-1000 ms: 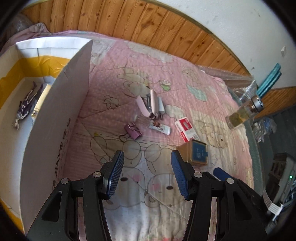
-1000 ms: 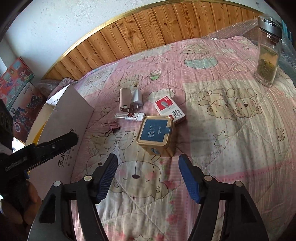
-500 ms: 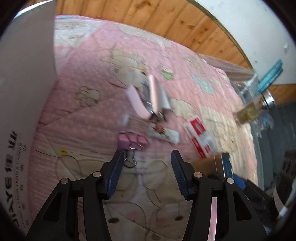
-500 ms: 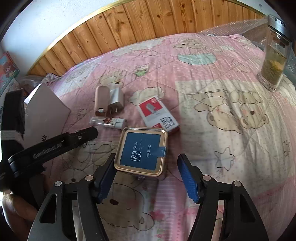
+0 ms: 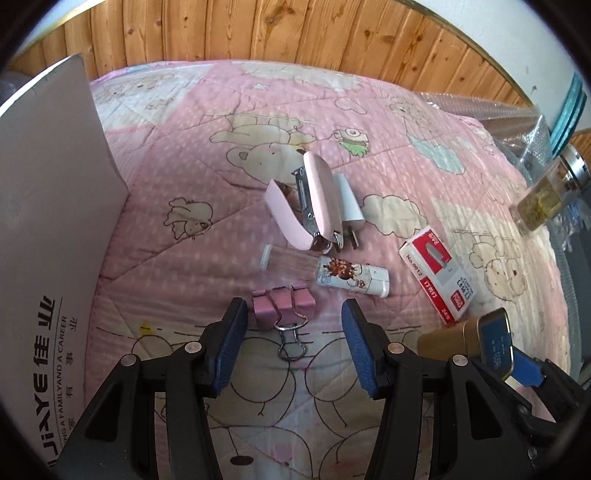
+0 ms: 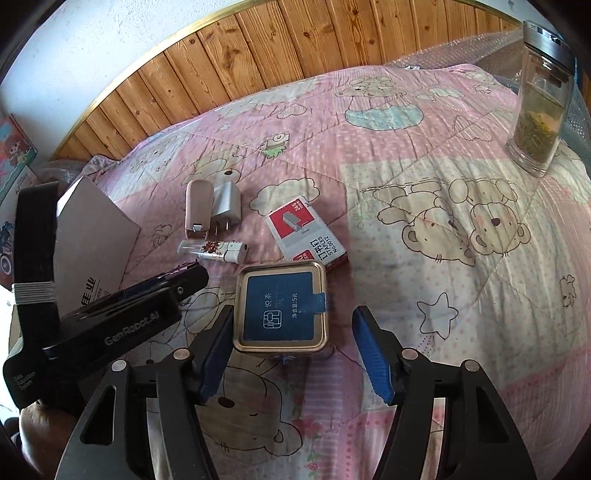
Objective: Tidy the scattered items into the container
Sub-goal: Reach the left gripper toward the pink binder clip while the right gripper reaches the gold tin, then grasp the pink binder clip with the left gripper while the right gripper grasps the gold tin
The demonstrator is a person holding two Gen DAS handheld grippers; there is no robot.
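You are working over a bed (image 5: 229, 155) covered by a pink quilt printed with bears, with wooden panelling (image 5: 295, 33) and a white wall behind it.

In the left wrist view your left gripper (image 5: 291, 343) has its jaws spread, and a pink binder clip (image 5: 282, 308) lies on the quilt between their tips, untouched. Above it, mid-frame, lie a clear tube with a cartoon label (image 5: 343, 275), a pink stapler (image 5: 308, 201) and a white plug (image 5: 349, 206) pressed against it. A red-and-white staple box (image 5: 437, 275) sits to the right.

In the right wrist view your right gripper (image 6: 293, 345) is spread too, straddling a gold tin with a blue lid (image 6: 282, 306) — the left pad is right at the tin's side, the right pad stands clear.

The container is a cardboard box (image 5: 48, 236) at the left edge of the left view; only one flap shows, its inside is cut off. A glass bottle (image 6: 541, 96) stands at the upper right, its top clipped by the frame. At the lower left, part of your hand (image 6: 40, 439) is barely visible.
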